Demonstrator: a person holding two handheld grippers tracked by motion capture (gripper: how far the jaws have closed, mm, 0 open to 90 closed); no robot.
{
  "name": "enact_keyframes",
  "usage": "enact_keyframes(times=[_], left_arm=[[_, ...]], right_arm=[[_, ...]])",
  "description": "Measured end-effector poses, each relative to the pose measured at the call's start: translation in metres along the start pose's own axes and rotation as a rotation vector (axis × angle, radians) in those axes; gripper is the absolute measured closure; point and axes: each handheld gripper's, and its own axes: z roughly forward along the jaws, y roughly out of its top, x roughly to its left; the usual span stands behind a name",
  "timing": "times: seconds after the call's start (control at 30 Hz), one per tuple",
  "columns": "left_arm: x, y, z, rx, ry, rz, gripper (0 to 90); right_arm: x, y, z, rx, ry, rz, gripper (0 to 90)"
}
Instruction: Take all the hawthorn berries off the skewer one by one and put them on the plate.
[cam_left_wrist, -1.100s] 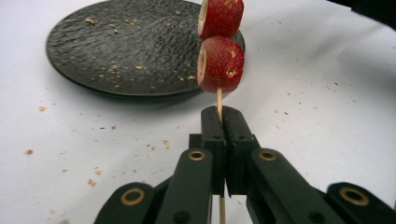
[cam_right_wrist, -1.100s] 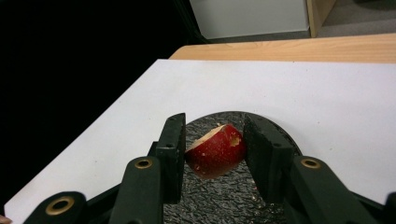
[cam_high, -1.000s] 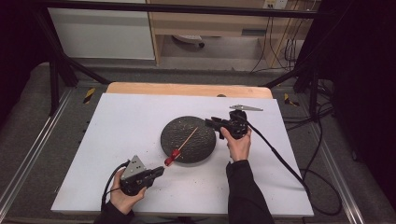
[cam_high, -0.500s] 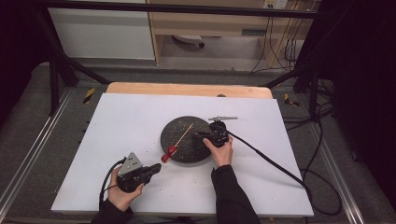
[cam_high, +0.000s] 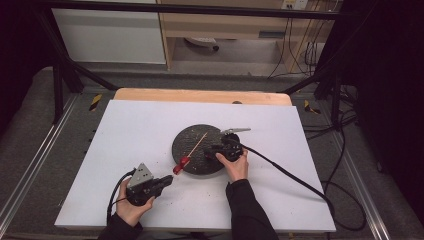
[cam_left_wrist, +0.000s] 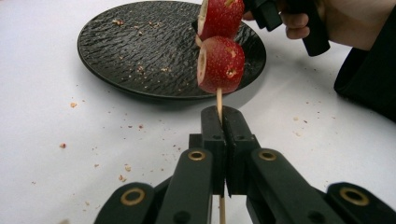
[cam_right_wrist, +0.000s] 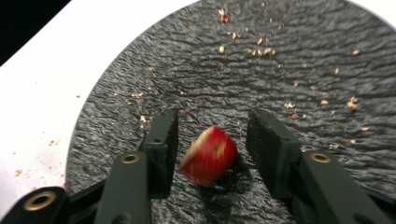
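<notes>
counting gives two red fruit pieces (cam_left_wrist: 219, 63) threaded on one wooden skewer (cam_high: 196, 145), a third loose piece (cam_right_wrist: 208, 155), one black textured plate (cam_high: 190, 137) and two grippers. white table (cam_high: 125, 130), dark room, shelving at twelve o'clock. left gripper (cam_left_wrist: 223, 122) clamps the skewer, fruit at its twelve o'clock. right gripper (cam_right_wrist: 211, 128) has just been opening, jaws apart around the loose piece on the plate, pads clear.

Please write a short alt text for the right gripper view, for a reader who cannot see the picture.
A red, round fruit piece with a pale cut face lies on a black, round, textured plate, between the two open black jaws of the right claw, which do not touch it. Small crumbs dot the plate, which rests on a white table.
</notes>
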Motion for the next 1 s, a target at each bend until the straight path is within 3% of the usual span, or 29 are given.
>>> enact_keyframes(times=[0.37,0.53,0.7,1.0], left_arm=[[0.000,0.000,0.000,0.003,0.002,-0.001,87.9],[-0.001,0.000,0.001,0.004,0.003,0.002,87.9],[-0.002,0.001,0.003,0.005,0.005,0.002,87.9],[-0.013,0.005,0.011,0.016,0.006,0.027,87.9]], right_arm=[[0.018,0.008,-0.040,-0.074,0.008,-0.090,25.7],[0.025,0.005,-0.052,-0.081,0.040,-0.097,10.9],[0.034,-0.001,-0.062,-0.079,0.063,-0.103,4.0],[0.049,-0.012,-0.067,-0.089,0.142,-0.097,3.7]])
